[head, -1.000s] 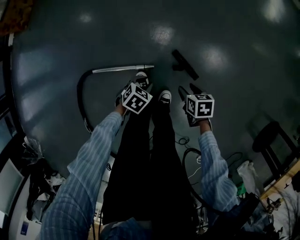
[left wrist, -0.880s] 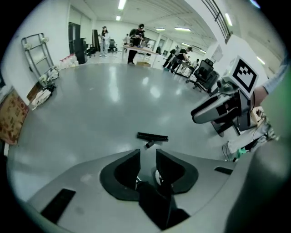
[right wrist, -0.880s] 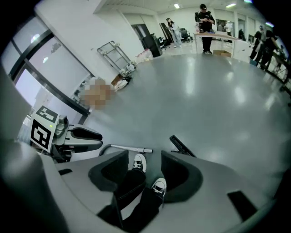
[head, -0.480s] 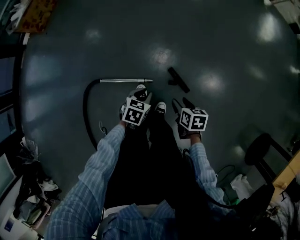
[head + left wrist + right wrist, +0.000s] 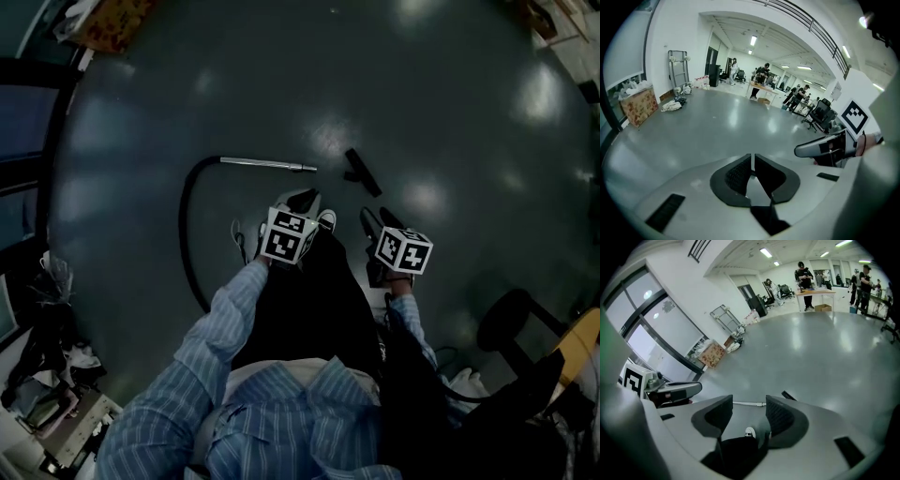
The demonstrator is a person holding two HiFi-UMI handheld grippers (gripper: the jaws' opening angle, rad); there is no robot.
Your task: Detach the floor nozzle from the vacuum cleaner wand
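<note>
Floor nozzle (image 5: 362, 172): lies by itself on the open floor (image 5: 450, 103) ahead of my shoes (image 5: 326, 220), apart from the wand, so I judge the detaching done
Wand (image 5: 267, 164): flat on the floor to the nozzle's left, its bare end pointing at the nozzle with a clear gap between them
Hose (image 5: 187, 225): runs off the wand's far end and curves back past my left side
Left gripper (image 5: 752, 157): held up off the floor, fingers (image 5: 739, 174) closing with the tips almost together and nothing between them
Right gripper (image 5: 748, 398): also held up, fingers (image 5: 780, 417) standing apart and empty, only floor and the far wand seen through the gap
Risk: the hose loop lies close by my feet, so a careless step could catch it and drag the wand back into the nozzle
Risk: the round wand could probably roll on so smooth a floor if nudged
Floor: dark grey, glossy, throwing back the ceiling lights in bright patches
Room: a big open hall with a cardboard box (image 5: 640, 105) and a trolley (image 5: 677, 65) at the floor's wall edge, people around a desk (image 5: 815, 292) far off, and an office chair (image 5: 511, 323) near my right
</note>
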